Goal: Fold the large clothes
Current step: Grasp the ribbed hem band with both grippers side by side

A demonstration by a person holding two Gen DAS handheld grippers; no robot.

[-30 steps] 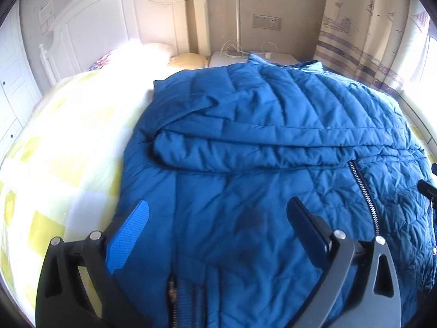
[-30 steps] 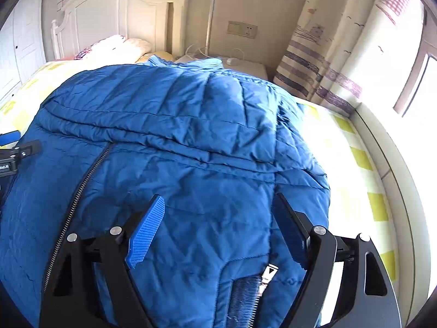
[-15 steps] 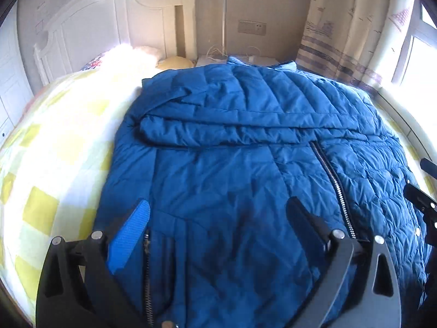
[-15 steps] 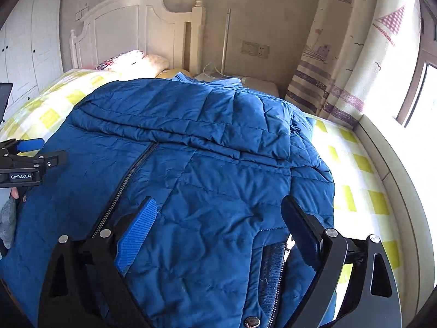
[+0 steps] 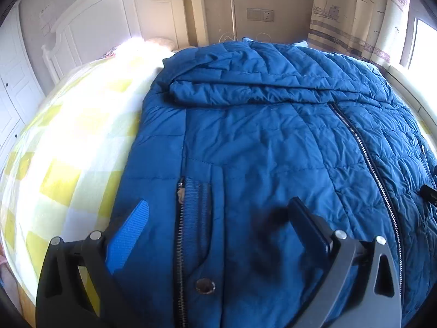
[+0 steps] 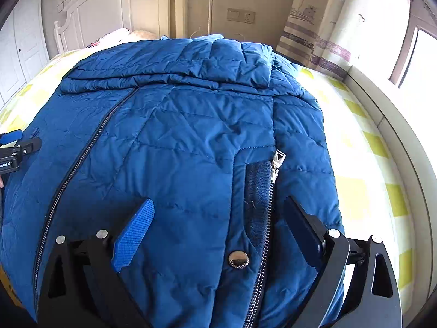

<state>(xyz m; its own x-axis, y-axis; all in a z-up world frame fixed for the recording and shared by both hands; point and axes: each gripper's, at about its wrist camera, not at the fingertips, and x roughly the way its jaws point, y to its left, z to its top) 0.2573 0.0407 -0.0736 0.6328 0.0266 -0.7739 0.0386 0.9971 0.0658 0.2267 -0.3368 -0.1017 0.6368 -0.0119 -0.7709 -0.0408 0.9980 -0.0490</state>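
Left wrist view: the blue jacket (image 5: 273,142) lies zipped on the bed (image 5: 68,150), sleeves folded across the chest; the left tool (image 5: 218,224) hangs spread and empty over its hem.

Right wrist view: the right tool (image 6: 218,218), jaws just widened, grips nothing. Folding the body remains.

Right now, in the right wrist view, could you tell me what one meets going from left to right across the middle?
Left gripper at the frame edge → jacket's main zipper → blue quilted jacket panel → pocket zipper pull → yellow-checked bedspread → pale bed edge.
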